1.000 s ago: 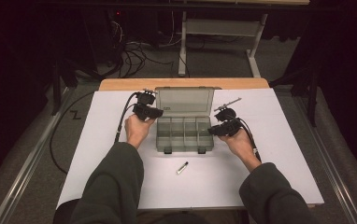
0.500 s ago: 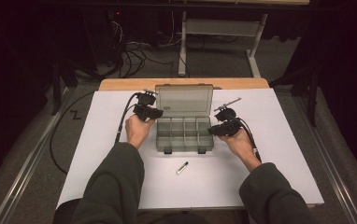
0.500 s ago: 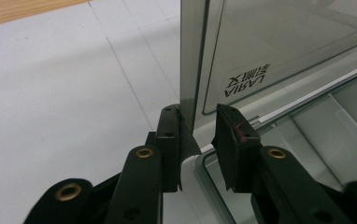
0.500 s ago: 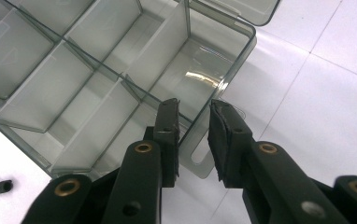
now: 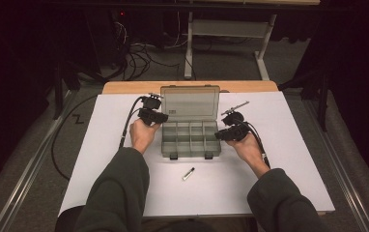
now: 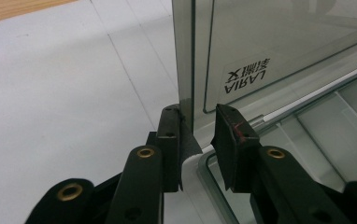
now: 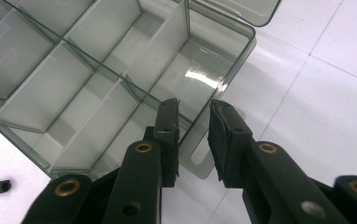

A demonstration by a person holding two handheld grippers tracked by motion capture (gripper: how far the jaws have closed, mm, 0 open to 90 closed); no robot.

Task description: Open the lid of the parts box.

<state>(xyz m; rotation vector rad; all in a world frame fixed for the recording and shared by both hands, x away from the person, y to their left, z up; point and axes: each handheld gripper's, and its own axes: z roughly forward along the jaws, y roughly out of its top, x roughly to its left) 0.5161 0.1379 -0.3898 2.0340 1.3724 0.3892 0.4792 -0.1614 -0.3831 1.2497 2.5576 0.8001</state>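
2 tools (image 5: 159, 117) (image 5: 219, 135) straddle, ungripping, the sideways-lying organizer box's (image 5: 191, 140) walls, lid (image 5: 190, 101) upright at its far edge.

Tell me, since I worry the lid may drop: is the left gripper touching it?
Touching. In the left gripper view the left gripper straddles the lid, one pad against its edge.

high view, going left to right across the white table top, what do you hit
left gripper → clear compartment box → right gripper; the small black-tipped tube lies nearer the person, in front of the box.
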